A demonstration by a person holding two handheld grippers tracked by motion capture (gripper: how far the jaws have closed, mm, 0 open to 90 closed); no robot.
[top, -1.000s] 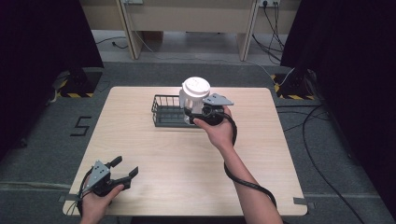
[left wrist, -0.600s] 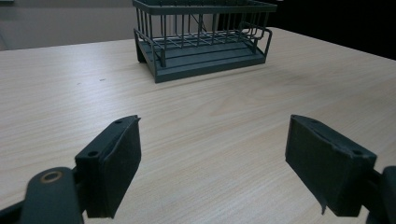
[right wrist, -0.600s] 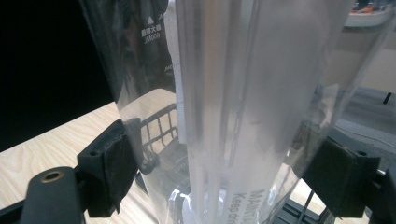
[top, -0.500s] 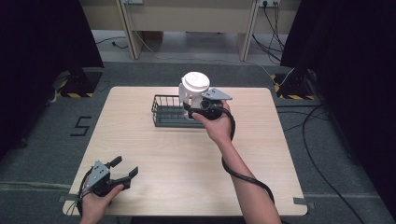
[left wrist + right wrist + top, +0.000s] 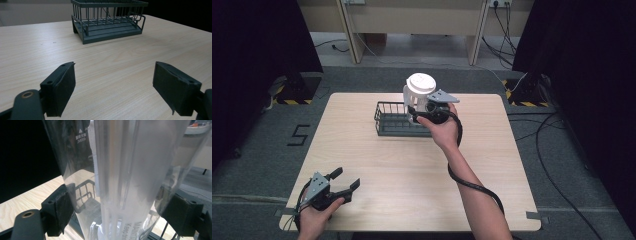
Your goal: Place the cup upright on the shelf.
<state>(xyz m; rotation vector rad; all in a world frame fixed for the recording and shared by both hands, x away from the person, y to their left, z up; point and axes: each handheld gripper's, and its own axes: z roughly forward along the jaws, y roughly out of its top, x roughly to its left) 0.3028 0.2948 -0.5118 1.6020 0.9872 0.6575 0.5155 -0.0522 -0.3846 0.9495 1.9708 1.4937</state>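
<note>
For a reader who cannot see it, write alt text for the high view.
A person's right gripper holds a clear container with a white lid upright over the right end of a dark wire basket on a light wooden table. The left gripper rests open near the table's front left corner, away from the basket.

- The tabletop [image 5: 377, 150] is showing a pale wood tone with a fine, streaky grain.
- The wire basket [image 5: 393, 120] is showing dark grey, bars and base alike.
- The jug [image 5: 418, 97] is showing clear, frosted walls under a white lid [image 5: 421, 83]; in the right tool view it is carrying white lettering.
- The left tool [image 5: 343, 184] is showing black, with a grey plate on top.
- The right tool [image 5: 120, 215] is showing black pads [image 5: 62, 208], with a brass-coloured ring on its arm.
- The floor [image 5: 257, 150] is showing dark grey carpet, with a painted black "5" [image 5: 298, 135].
- Yellow-and-black hazard stripes [image 5: 287, 101] are showing at the floor's far corners.
</note>
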